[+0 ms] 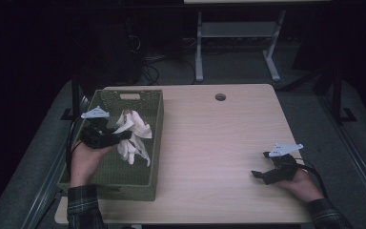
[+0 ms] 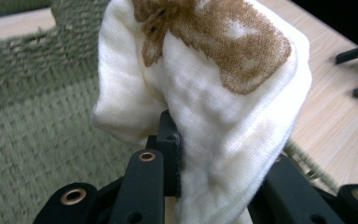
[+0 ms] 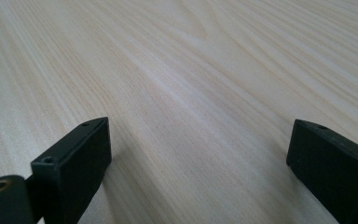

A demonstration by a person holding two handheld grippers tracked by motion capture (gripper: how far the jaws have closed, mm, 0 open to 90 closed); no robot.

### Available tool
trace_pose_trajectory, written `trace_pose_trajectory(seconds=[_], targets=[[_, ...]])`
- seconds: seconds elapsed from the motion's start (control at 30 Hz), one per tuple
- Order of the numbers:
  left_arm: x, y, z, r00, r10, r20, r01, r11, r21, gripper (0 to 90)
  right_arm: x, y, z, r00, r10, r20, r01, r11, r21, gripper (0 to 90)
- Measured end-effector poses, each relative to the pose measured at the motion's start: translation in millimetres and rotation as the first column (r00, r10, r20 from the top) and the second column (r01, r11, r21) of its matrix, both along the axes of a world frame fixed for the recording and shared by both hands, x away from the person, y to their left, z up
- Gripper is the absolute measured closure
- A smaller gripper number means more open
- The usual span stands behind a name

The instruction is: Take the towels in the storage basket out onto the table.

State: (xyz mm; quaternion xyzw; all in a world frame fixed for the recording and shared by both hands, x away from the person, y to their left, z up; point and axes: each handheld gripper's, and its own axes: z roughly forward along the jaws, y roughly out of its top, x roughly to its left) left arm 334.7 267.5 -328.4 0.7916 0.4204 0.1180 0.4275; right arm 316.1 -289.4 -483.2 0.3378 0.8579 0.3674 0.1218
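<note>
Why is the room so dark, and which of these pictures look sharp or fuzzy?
High view: light falls on the table and basket; the background is nearly black. Left gripper view: the white cloth is sharp, the basket weave softer. Right gripper view: the right gripper casts soft shadows on evenly lit wood.

Cloth (image 2: 223,93): soft knit, cream with brown knitted-in patch, fine ribbed texture, matt. Basket (image 1: 155,143), left of frame: coarse woven green fibre, rough. Table (image 1: 219,152): pale wood-grain laminate, smooth, slight sheen. Left gripper (image 2: 168,140) and right gripper (image 3: 200,154): matt black plastic jaws, brass-coloured metal bushings at the pivots.
</note>
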Motion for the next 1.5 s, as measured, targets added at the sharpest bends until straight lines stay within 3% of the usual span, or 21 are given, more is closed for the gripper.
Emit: trace_pose_trajectory(seconds=[0.3, 0.6, 0.97, 1.5], targets=[[-5.1, -14.6, 25.4, 0.9959, -0.049, 0.076, 0.053, 0.9967, -0.061, 72.5, 0.1, 0.0, -0.1, 1.0000, 0.000, 0.002, 0.000, 1.000, 0.000, 6.0], [-3.5, -33.1, 41.1, 0.9897, -0.077, 0.120, 0.089, 0.9913, -0.097, 72.5, 0.1, 0.1, -0.1, 1.0000, -0.001, 0.002, 0.001, 1.000, 0.000, 6.0], [0.6, -58.4, 44.9, 0.9846, -0.113, 0.134, 0.129, 0.9848, -0.117, 72.5, 0.0, 0.2, 0.0, 1.0000, -0.002, 0.002, 0.002, 1.000, -0.001, 5.9], [8.6, -110.5, 43.3, 0.9662, -0.224, 0.128, 0.237, 0.9660, -0.103, 72.4, 0.5, 1.5, -0.3, 0.9999, 0.012, -0.004, -0.012, 1.000, -0.007, 2.6]])
